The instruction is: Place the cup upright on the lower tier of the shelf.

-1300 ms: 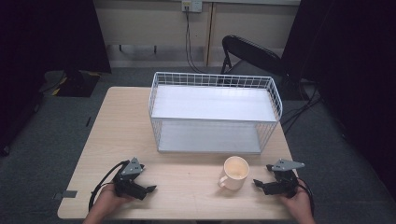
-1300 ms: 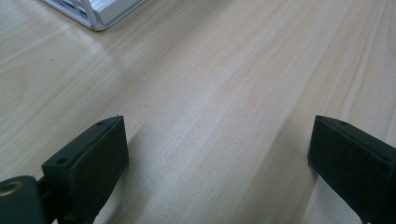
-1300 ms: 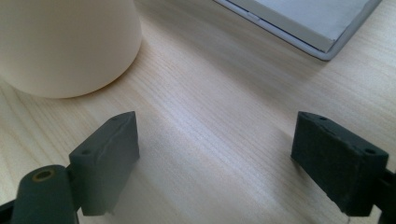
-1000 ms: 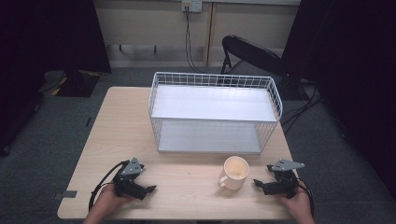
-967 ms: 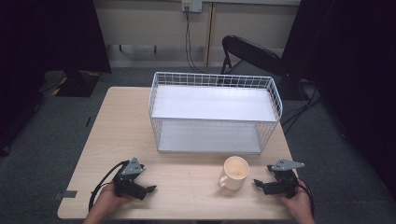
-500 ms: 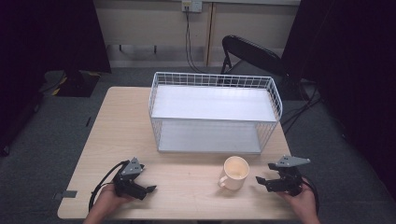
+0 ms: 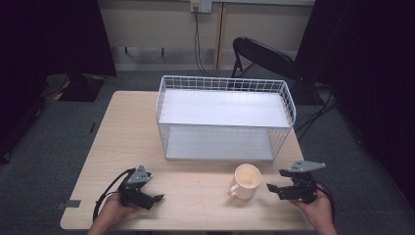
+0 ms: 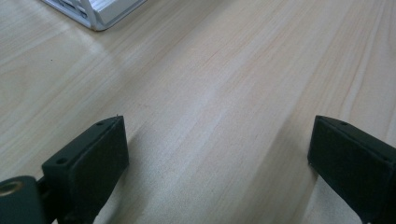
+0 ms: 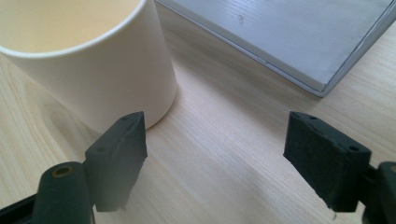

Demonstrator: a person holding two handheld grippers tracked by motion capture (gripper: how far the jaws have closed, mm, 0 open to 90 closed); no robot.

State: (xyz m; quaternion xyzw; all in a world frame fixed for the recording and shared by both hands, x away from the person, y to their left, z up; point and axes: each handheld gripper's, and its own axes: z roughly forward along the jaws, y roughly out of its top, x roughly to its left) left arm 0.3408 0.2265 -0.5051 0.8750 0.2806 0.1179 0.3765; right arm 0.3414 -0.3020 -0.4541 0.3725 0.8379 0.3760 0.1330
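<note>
1. Grey carpet surrounds a light wooden table (image 7: 195, 127); behind it stand a folding chair (image 7: 264, 54) and a pale wall with cables hanging from a socket.
2. On the far half of the table sits a white wire basket (image 7: 225, 115) with a flat white shelf across its top and a white base plate below.
3. Near the front edge, just in front of the basket's right part, stands a cream mug (image 7: 245, 181), upright and empty, its handle turned toward the left front.
4. At the front right, the right gripper (image 7: 274, 189) is held in a hand (image 7: 315, 208) and points left toward the mug, close to it but apart from it.
5. From the right gripper view its black jaws stand wide apart with nothing between them; the mug (image 9: 88, 56) rises just beyond the left jaw, and the basket's base plate (image 9: 289, 32) lies beyond.
6. At the front left, the left gripper (image 7: 154, 199) rests low over the table in the other hand (image 7: 110, 213), well apart from the mug.
7. Its jaws are likewise spread wide over bare wood, with a corner of the basket (image 8: 98, 11) at the top of the left gripper view.
</note>
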